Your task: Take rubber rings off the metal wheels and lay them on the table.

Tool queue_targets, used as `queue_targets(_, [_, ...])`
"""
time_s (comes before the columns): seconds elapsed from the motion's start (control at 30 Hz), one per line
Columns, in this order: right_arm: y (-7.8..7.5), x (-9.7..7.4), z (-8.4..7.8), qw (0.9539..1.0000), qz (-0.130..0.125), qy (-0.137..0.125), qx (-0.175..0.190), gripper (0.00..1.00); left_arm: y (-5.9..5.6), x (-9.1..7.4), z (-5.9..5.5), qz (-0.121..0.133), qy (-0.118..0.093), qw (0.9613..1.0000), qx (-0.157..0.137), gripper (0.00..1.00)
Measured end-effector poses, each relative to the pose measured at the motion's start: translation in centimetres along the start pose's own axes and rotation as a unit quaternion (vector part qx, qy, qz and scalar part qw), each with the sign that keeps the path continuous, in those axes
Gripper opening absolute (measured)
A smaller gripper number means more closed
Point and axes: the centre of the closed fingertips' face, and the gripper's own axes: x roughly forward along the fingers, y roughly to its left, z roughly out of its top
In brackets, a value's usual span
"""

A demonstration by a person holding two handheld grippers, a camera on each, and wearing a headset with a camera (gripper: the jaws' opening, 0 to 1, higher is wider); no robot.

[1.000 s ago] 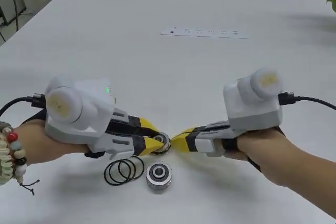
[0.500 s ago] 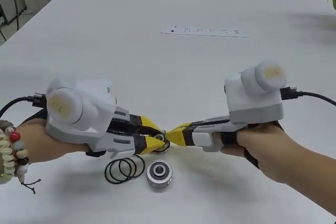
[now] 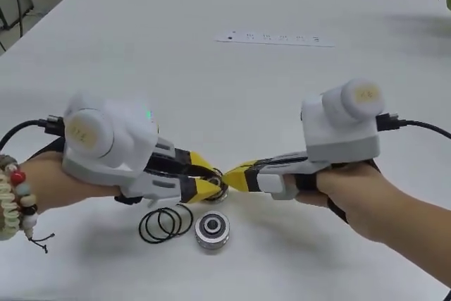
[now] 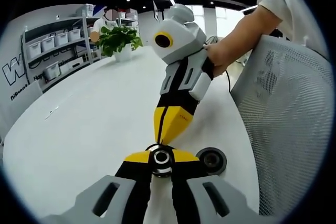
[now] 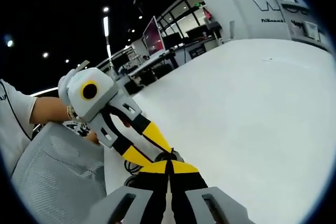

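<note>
Head view. The left gripper (image 3: pixel 210 187) and right gripper (image 3: pixel 231 177) meet tip to tip low over the white table (image 3: pixel 232 96). The left gripper's yellow-tipped jaws are clamped on a small silver metal wheel (image 3: pixel 218 190). The right gripper's jaws are drawn together, their tip at that wheel's edge. On the table just in front lie a second metal wheel (image 3: pixel 212 229) with a dark band, resting flat, and beside it, to the left, loose black rubber rings (image 3: pixel 165 223), overlapping. A flat white power strip (image 3: pixel 275 39) lies far back.

Left gripper view. The left gripper (image 4: pixel 161 156) has its jaws closed on the small silver metal wheel (image 4: pixel 161 161). The right gripper (image 4: pixel 167 129) touches the wheel's far side. The second metal wheel (image 4: pixel 211 160) sits just to the right.

Right gripper view. The right gripper (image 5: pixel 169 165) shows only a thin dark seam between its jaws; I cannot tell whether a ring is pinched. The left gripper (image 5: pixel 159 154) meets it there.
</note>
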Motion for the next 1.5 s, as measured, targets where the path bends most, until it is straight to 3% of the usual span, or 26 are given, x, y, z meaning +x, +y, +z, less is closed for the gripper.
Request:
queue_targets(0.13, [0.3,0.1,0.2,1.0000,-0.001,-0.002,-0.008,0.00,1.1,-1.4,1.5,0.019,-0.030,0.9994,-0.003,0.17])
queue_targets(0.3, [0.4,0.0,0.9,0.9999,0.002,-0.012,-0.007,0.00,1.8,-3.1,1.9,0.026,-0.038,0.9989,-0.006,0.23])
queue_targets(0.53, [1.3,0.2,1.5,0.9997,0.016,-0.017,-0.007,0.00,1.5,-5.6,2.0,0.034,-0.050,0.9980,-0.017,0.42])
queue_targets(0.83, [3.6,1.3,1.1,0.9986,0.050,-0.001,-0.014,0.00,0.4,-8.6,0.5,0.046,-0.048,0.9974,-0.028,0.52])
queue_targets(0.97, [4.3,1.9,0.4,0.9977,0.061,0.020,-0.021,0.00,0.0,-9.9,-0.8,0.064,-0.035,0.9967,-0.035,0.56])
queue_targets(1.2, [5.7,2.8,-0.7,0.9953,0.086,0.042,-0.019,0.00,-0.8,-12.4,-2.5,0.100,-0.040,0.9914,-0.074,0.62])
queue_targets(1.3, [5.8,3.2,-1.2,0.9945,0.087,0.054,-0.022,0.00,-1.3,-13.2,-3.4,0.112,-0.039,0.9890,-0.089,0.63])
queue_targets(1.5, [5.6,3.6,-1.9,0.9937,0.080,0.075,-0.023,0.00,-2.0,-13.9,-4.0,0.128,-0.041,0.9847,-0.111,0.63])
